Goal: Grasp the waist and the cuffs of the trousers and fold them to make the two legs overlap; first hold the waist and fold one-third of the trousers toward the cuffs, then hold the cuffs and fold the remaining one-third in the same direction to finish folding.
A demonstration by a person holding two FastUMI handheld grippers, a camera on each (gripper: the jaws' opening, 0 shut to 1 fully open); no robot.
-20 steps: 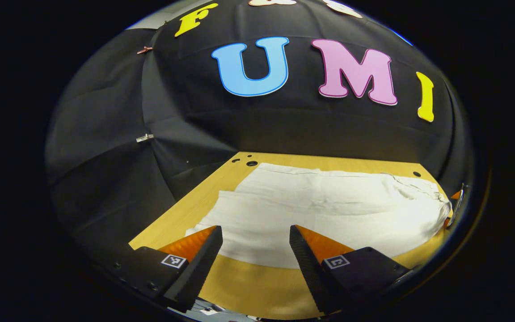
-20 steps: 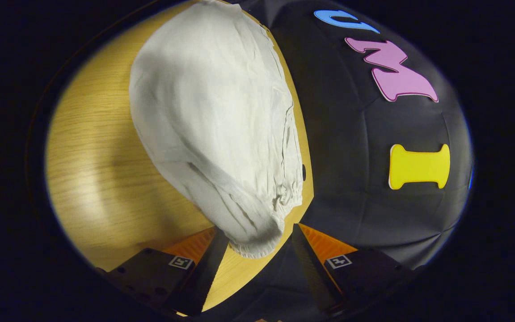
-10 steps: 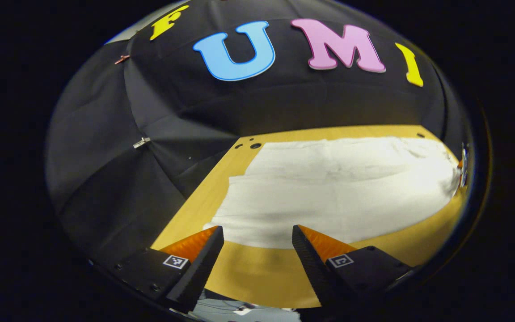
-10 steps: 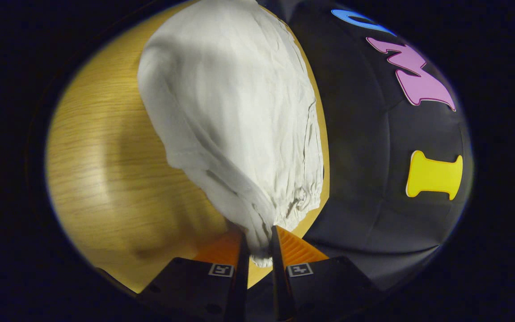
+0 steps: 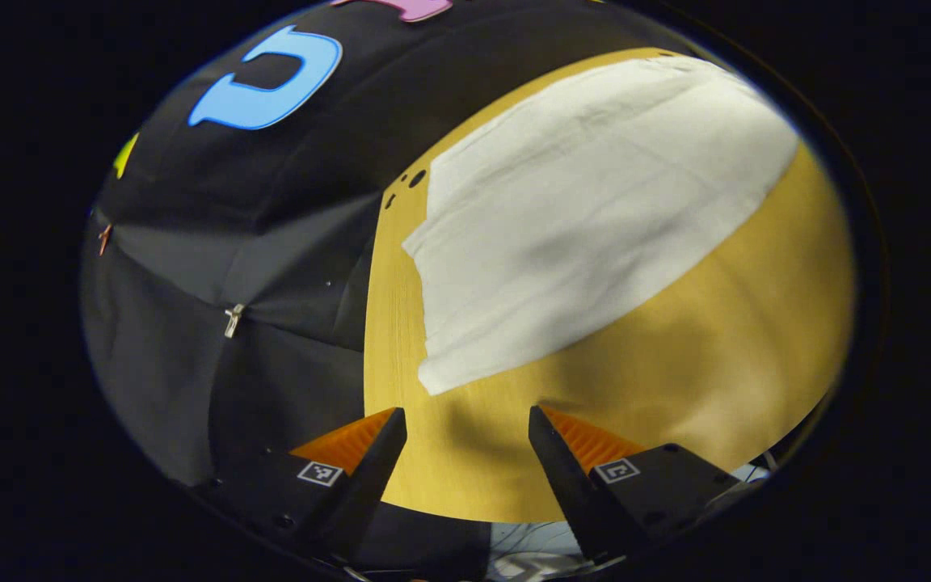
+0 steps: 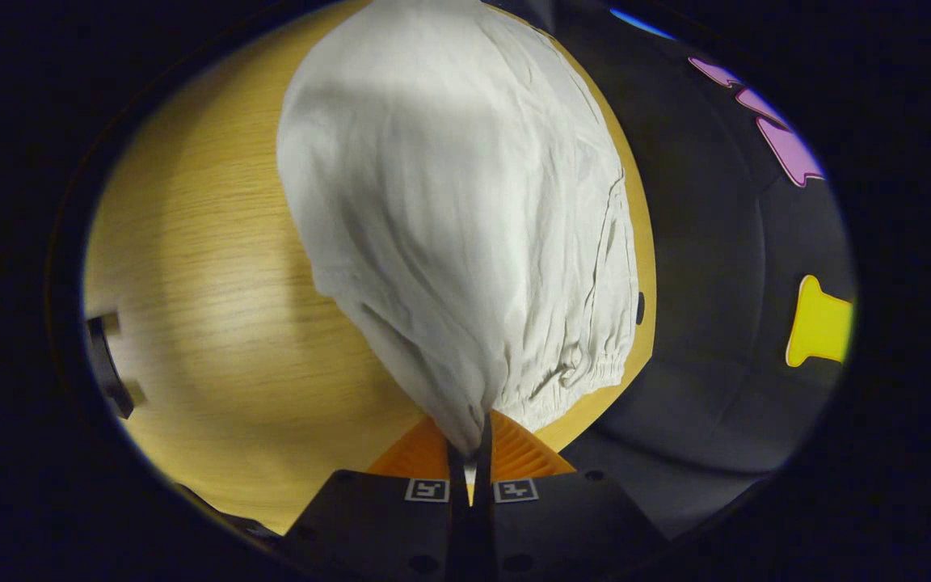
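Gripper hardware, both units

Left gripper (image 5: 465, 436) and right gripper (image 6: 469, 444): each has two tapered wedge fingers with ribbed faces, mounted on black blocks. Each block carries a small square black-and-white fiducial marker and recessed screw holes.

Since a second ago the right gripper (image 6: 469, 453) has gone from fingers apart to clamped on the gathered waist (image 6: 465, 420) of the trousers (image 6: 449, 202). The left gripper (image 5: 465, 440) has swung leftward, its open fingers now over bare table (image 5: 676, 356) beside the cuffs (image 5: 433, 323).
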